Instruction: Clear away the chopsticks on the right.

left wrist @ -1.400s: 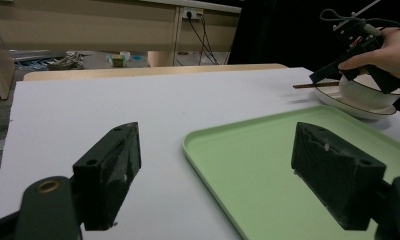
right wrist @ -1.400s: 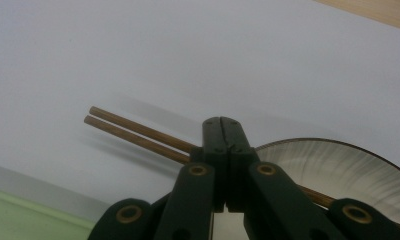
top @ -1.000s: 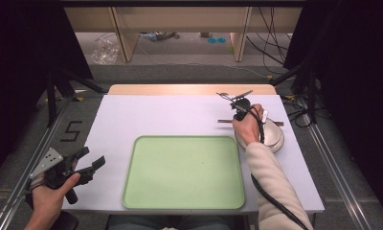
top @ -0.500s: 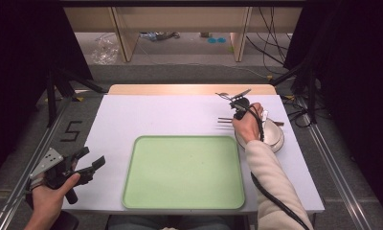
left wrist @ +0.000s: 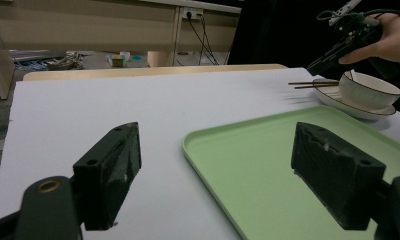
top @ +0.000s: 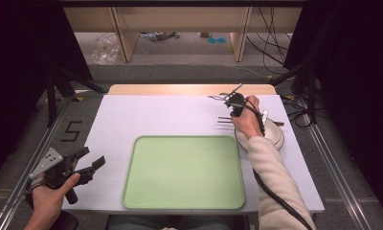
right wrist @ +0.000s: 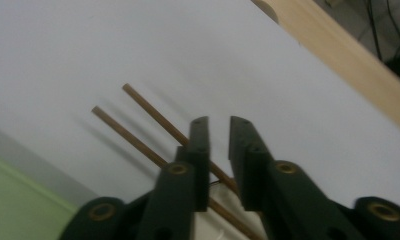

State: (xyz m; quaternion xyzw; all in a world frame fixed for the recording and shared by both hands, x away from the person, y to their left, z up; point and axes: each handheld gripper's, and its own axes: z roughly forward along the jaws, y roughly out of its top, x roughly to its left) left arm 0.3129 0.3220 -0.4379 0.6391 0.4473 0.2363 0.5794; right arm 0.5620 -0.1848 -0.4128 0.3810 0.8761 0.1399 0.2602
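Two brown chopsticks (top: 225,120) (left wrist: 313,84) rest on the rim of a white plate (left wrist: 338,102) that holds a white bowl (top: 273,132) (left wrist: 368,90); their tips jut out over the white table cover. My right gripper (top: 237,114) (right wrist: 219,125) hovers just above them, jaws drawn nearly together with nothing between them, and the chopsticks (right wrist: 138,137) pass underneath. At the near left edge my left gripper (top: 95,156) (left wrist: 218,165) is held wide open and empty, facing a light green tray (top: 185,172) (left wrist: 268,150).
The white cover (top: 151,117) spans the table, with a wooden strip (top: 180,89) along the far edge. Cables and dark stands (top: 299,76) crowd the right side. Wooden shelving (top: 127,38) stands beyond the table.
My right gripper has drifted slightly left and away over the chopsticks. The left gripper has stayed where it was.
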